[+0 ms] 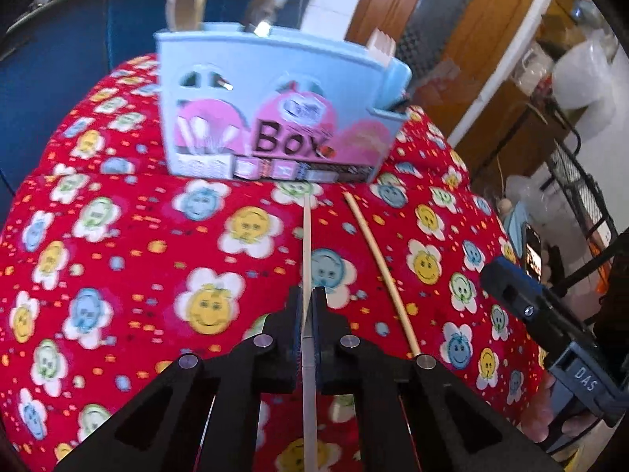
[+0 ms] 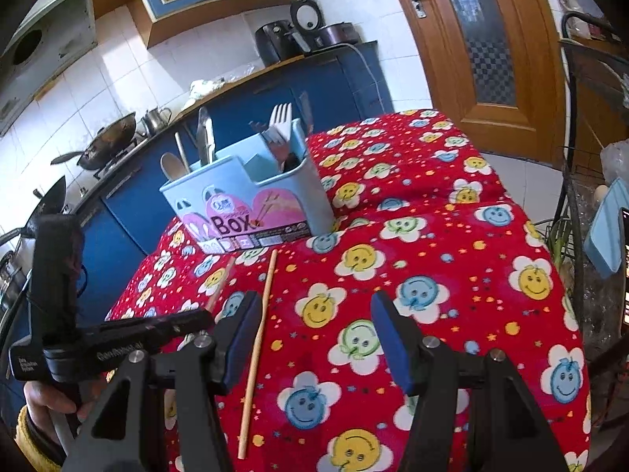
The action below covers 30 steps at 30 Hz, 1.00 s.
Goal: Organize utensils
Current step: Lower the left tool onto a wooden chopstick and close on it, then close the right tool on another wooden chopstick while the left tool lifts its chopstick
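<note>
My left gripper (image 1: 308, 295) is shut on a pale wooden chopstick (image 1: 306, 236), whose tip points at the light blue utensil box (image 1: 275, 90) marked "BOX". A second chopstick (image 1: 377, 267) lies loose on the red cloth just to its right. In the right wrist view, my right gripper (image 2: 318, 334) stands open above the cloth. The loose chopstick (image 2: 259, 338) lies just inside its left finger, not gripped. My left gripper (image 2: 206, 314) and the held chopstick (image 2: 222, 279) show at the left. The box (image 2: 243, 204) holds a wooden spoon, a knife and white forks.
A red cloth with smiley flowers (image 2: 432, 236) covers the table. Blue kitchen cabinets and a counter with a wok (image 2: 106, 145) run behind and to the left. A wooden door (image 2: 483, 39) is at the back right, and a wire rack (image 2: 578, 204) stands beside the table's right edge.
</note>
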Available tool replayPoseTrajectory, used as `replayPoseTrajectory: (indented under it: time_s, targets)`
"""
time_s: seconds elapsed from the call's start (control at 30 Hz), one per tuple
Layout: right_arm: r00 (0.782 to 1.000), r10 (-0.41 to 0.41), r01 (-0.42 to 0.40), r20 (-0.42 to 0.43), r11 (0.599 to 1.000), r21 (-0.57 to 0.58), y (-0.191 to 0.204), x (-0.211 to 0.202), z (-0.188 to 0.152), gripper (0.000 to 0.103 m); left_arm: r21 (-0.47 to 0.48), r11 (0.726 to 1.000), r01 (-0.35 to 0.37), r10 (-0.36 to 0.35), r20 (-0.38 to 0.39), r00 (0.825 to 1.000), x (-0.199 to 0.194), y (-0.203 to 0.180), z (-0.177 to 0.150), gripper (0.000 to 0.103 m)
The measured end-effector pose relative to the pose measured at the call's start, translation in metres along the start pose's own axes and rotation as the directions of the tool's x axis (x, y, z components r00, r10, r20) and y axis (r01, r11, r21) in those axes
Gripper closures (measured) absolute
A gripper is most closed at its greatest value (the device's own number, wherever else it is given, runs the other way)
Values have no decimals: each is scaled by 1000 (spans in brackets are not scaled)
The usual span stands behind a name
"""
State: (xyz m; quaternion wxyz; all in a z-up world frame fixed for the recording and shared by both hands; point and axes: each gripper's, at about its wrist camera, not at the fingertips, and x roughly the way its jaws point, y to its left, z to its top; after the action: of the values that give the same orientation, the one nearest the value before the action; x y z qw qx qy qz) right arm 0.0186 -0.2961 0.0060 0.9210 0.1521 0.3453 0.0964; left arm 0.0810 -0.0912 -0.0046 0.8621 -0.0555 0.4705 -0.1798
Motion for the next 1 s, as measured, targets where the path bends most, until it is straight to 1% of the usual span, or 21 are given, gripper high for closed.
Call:
replayPoseTrajectory:
  time_s: [0.2, 0.4, 0.5, 0.57, 0.6, 0.67, 0.77, 0.87, 1.0]
  targets:
    - [998, -1, -2, -65, 999, -44, 19, 15, 1, 42, -32, 999, -6, 9, 72, 997, -19, 22, 1, 98]
    - [989, -23, 10, -149, 996, -89, 35, 34, 1, 43, -42, 999, -21, 26, 124, 992, -29, 39, -1, 98]
    - [980, -53, 28, -192, 991, -132, 44, 45, 3, 51, -49, 999, -21, 27, 139, 990, -33, 47, -1, 98]
    - [971, -71, 35, -227, 987, -157, 50, 52, 5, 61, -52, 998, -24, 32, 152, 988, -35, 51, -1, 98]
    - [967, -80, 40, -242, 985, -167, 52, 56, 5, 63, -51, 998, -27, 35, 158, 987, -35, 52, -1, 98]
    - [958, -98, 48, -271, 982, -182, 55, 63, 5, 70, -50, 998, -33, 41, 168, 985, -36, 54, -1, 98]
    - [942, -128, 69, -309, 979, -194, 58, 73, 6, 74, -52, 998, -34, 43, 179, 983, -37, 59, -1, 98]
    - [936, -149, 85, -318, 975, -206, 60, 77, 8, 75, -56, 998, -36, 46, 188, 981, -38, 62, 1, 98]
    - [928, -158, 90, -338, 974, -209, 61, 83, 10, 75, -63, 997, -43, 54, 197, 979, -39, 67, 1, 98]
